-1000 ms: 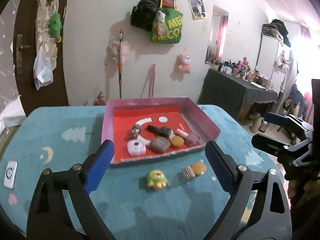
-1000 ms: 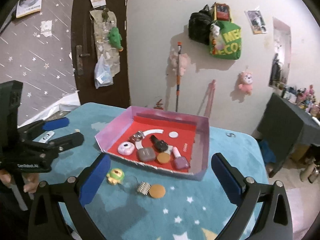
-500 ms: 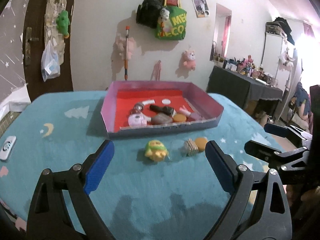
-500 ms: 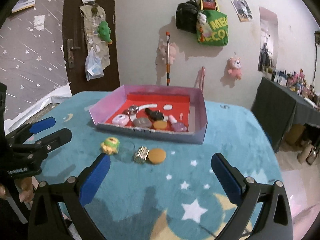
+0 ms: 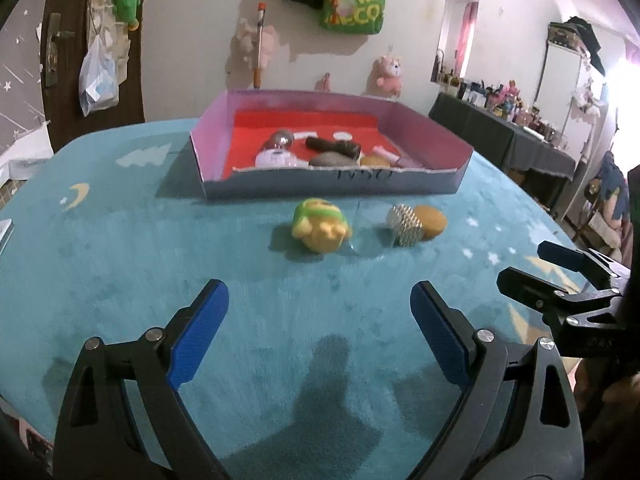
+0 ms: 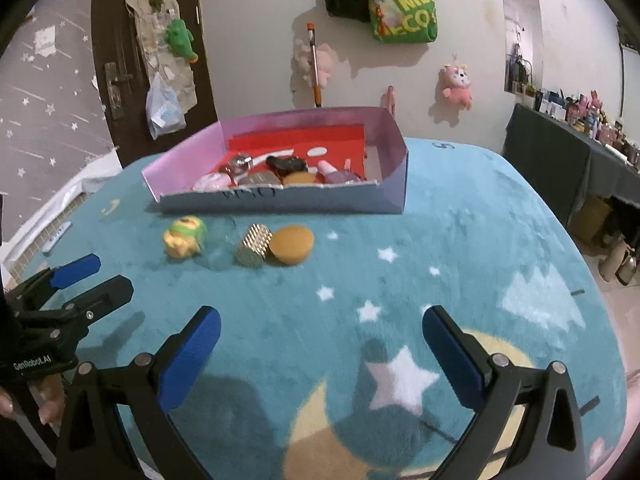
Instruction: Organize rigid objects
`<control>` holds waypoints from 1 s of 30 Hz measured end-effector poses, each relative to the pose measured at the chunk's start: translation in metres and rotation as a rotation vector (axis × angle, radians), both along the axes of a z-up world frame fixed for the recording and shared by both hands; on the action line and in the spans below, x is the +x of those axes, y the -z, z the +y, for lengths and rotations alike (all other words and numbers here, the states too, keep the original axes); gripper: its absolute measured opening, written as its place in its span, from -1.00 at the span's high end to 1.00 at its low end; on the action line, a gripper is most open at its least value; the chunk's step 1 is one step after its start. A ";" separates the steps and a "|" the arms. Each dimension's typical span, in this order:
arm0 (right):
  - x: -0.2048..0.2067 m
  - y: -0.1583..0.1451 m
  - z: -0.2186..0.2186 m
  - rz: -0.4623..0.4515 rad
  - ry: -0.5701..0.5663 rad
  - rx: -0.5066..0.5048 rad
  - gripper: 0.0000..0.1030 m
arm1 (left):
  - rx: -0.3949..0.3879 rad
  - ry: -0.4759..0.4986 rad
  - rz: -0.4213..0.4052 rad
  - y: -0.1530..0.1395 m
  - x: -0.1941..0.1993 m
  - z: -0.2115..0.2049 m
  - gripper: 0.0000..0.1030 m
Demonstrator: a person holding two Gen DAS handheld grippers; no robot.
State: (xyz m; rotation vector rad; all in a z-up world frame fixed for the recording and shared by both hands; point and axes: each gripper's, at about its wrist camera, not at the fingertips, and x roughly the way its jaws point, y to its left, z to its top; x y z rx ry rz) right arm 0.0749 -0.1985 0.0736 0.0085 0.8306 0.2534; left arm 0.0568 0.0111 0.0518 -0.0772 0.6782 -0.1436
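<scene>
A shallow box (image 5: 328,188) (image 6: 280,200) with pink walls and a red floor stands on the teal cloth and holds several small items. In front of it lie a yellow-and-green toy figure (image 5: 320,226) (image 6: 185,237), a silver studded cylinder (image 5: 405,225) (image 6: 253,251) and an orange disc (image 5: 430,221) (image 6: 291,244) touching it. My left gripper (image 5: 319,336) (image 6: 82,276) is open and empty, low over the cloth short of the toy. My right gripper (image 6: 320,354) (image 5: 540,266) is open and empty too, nearer than the cylinder and disc.
The table (image 6: 460,240) wears a teal cloth with stars and moons. A white flat device (image 5: 3,232) lies at its left edge. A dark side table (image 5: 520,144) loaded with bottles stands at the right. A hand (image 6: 28,404) holds the left gripper's handle.
Both grippers have sunk toward the tabletop, so the box now shows side-on and the loose items look larger. Jaws of both stayed wide; nothing was picked up.
</scene>
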 end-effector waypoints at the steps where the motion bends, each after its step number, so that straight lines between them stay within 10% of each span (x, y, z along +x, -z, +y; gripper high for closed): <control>1: -0.001 0.002 0.000 0.003 -0.002 -0.004 -1.00 | 0.002 0.001 0.006 0.002 0.001 0.000 -0.81; 30: 0.035 0.014 0.004 0.088 -0.015 -0.037 -1.00 | 0.031 -0.018 0.071 -0.007 0.041 0.007 -0.81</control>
